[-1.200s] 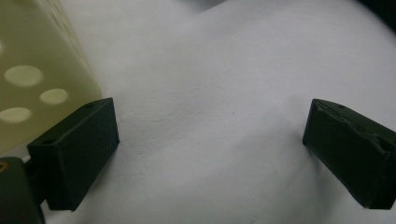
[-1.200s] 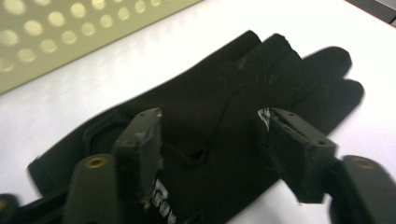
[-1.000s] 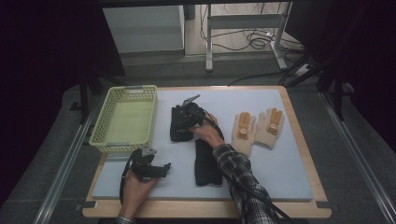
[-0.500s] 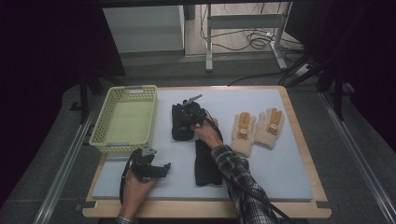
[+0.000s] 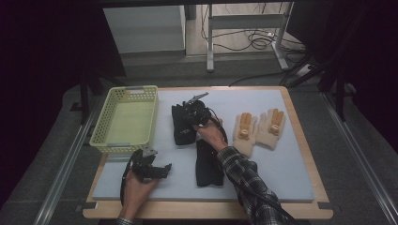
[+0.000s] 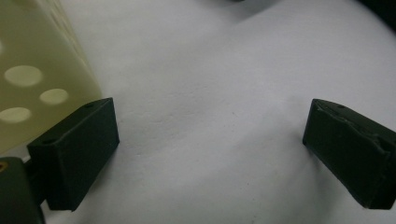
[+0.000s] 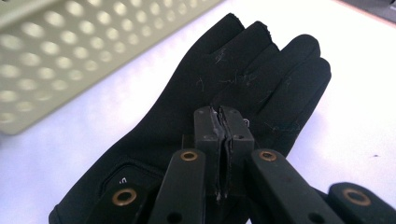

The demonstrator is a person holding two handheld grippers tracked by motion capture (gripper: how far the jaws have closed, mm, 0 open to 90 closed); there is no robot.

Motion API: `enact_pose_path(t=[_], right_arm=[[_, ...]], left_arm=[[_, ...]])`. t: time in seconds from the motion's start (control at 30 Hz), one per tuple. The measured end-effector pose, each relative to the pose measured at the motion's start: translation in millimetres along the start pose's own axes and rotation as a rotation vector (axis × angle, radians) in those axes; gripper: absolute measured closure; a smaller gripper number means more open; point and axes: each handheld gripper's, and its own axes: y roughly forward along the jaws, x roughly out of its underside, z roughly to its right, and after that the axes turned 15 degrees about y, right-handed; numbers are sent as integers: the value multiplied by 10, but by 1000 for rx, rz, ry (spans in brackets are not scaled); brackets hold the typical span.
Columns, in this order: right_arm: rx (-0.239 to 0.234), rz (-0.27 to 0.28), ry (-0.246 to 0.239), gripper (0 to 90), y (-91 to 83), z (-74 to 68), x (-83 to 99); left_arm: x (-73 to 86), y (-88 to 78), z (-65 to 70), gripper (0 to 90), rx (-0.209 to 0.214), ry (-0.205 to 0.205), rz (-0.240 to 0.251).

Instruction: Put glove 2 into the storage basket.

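Observation:
A black glove [image 5: 180, 127] lies on the white pad beside the basket, fingers pointing away in the right gripper view [image 7: 261, 70]. My right gripper [image 5: 195, 112] sits over it. Its jaws have just been closing and now stand shut [image 7: 224, 135], pinching a fold of the glove's back. A second black glove [image 5: 209, 164] lies nearer the front, partly under the right forearm. Two tan gloves [image 5: 257, 129] rest side by side to the right. My left gripper [image 5: 151, 169] is low at the front left, open [image 6: 210, 149] with only bare pad between its jaws.
A pale yellow perforated basket [image 5: 124, 140] stands at the left of the pad, its wall close to the left gripper [image 6: 37, 70] and behind the held glove [image 7: 70, 46]. The white pad [image 5: 281, 173] has bare room at the front right. Wooden table edges frame it.
The right gripper has risen a little over the far black glove, lifting its fabric. The left hand has stayed where it was.

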Motion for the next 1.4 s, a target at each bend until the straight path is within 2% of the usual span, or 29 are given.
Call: enact_pose_path(t=[0.27,0.37,0.67,0.8,0.83,0.87,1.0,1.03,1.07,1.17,1.3,1.33,1.37,1.4], right_arm=[[-35,34,18,858,-366,-122,19],[-27,37,9,858,-508,-159,75],[-24,49,41,858,-933,-195,368],[-15,59,59,857,-1142,-216,512],[-4,61,61,857,-1242,-231,583],[-4,61,61,857,-1242,-231,583],[16,70,87,857,-1457,-262,772],[16,70,87,857,-1457,-262,772],[22,67,100,857,-1499,-276,869],[27,56,103,856,-1500,-293,974],[55,22,113,856,-1362,-319,1196],[55,22,113,856,-1362,-319,1196],[84,21,112,856,-1293,-318,1259],[84,21,112,856,-1293,-318,1259]], left_arm=[[0,0,-1,34,-1,1,0],[1,1,-1,34,-1,1,1],[0,1,-1,34,-1,2,1],[-1,2,2,34,-2,-2,4],[-1,2,2,34,-2,-2,4],[-1,3,2,34,-2,-2,3],[-1,2,2,34,-2,-2,3],[-1,3,2,34,-2,-2,3],[-2,2,2,34,-2,-2,3],[-1,2,2,34,-2,-2,3],[-1,2,4,34,-2,-4,3],[-1,2,4,35,-2,-4,3],[-1,2,4,35,-2,-4,3],[-1,2,4,35,-2,-4,3]])
